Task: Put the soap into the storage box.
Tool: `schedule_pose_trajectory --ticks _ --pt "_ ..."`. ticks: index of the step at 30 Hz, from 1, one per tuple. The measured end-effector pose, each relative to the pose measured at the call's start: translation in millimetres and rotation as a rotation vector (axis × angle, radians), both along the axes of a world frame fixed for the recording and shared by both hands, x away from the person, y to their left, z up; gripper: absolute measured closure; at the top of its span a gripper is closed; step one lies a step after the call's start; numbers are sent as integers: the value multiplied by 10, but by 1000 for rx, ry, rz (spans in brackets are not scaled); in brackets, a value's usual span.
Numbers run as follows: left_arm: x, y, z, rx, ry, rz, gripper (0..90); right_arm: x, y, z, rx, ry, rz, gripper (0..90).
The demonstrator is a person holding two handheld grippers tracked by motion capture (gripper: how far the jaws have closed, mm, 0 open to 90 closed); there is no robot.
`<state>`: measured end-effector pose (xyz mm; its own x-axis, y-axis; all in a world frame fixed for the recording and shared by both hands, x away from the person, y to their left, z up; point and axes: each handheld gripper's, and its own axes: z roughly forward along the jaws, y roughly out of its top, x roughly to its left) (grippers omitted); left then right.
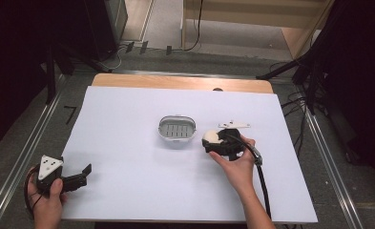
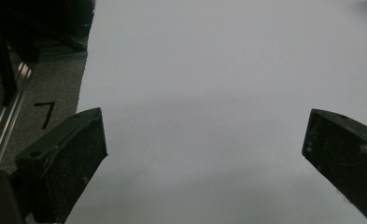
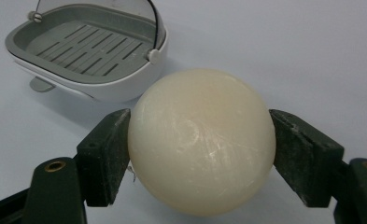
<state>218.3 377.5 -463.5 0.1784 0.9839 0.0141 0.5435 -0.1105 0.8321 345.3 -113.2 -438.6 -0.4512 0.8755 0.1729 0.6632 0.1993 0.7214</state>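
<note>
We see the right hand-held gripper (image 3: pixel 200 144) clamped on a round, cream-white bar of soap (image 3: pixel 201 140), its two black pads pressing the bar from either side. In the high view that hand-held gripper (image 1: pixel 213 141) sits just right of the middle of the white surface (image 1: pixel 128 157), with the soap (image 1: pixel 213 138) at its front end and the person's right hand (image 1: pixel 237 164) wrapped around its body.

Just beside the soap, to its left in the high view, stands an oval white soap dish with a grey slotted insert (image 1: pixel 176 128). In the right gripper view the dish (image 3: pixel 90 51) lies just behind the soap; whether the two touch we cannot tell. Its clear hinged lid (image 3: pixel 125 9) stands raised at the back.

The left hand-held gripper (image 1: pixel 78 176) rests at the near left edge of the surface, held by the left hand (image 1: pixel 49 200), well apart from dish and soap. Its jaws stand wide apart over the bare white sheet.
</note>
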Motion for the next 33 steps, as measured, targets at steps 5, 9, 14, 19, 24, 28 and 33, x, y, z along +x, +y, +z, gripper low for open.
schedule_pose_trajectory --ticks 5,9,14,19,24,28,33 --pt "0 1 0 0 0 0 4 -9 72 32 1 -5 17 253" --pt "0 1 0 0 0 -1 4 0 115 61 6 -7 24 252" --pt "1 0 0 0 1 -1 4 15 169 106 9 -14 35 252" --pt "0 -1 0 -1 0 0 4 29 238 146 10 -20 51 253" --pt "0 -1 0 1 0 -1 4 59 286 188 21 -24 55 253" --pt "0 -1 0 1 1 -2 4 83 345 207 19 -24 62 252" --pt "0 -3 0 2 1 -1 4 103 427 231 23 -34 72 253"
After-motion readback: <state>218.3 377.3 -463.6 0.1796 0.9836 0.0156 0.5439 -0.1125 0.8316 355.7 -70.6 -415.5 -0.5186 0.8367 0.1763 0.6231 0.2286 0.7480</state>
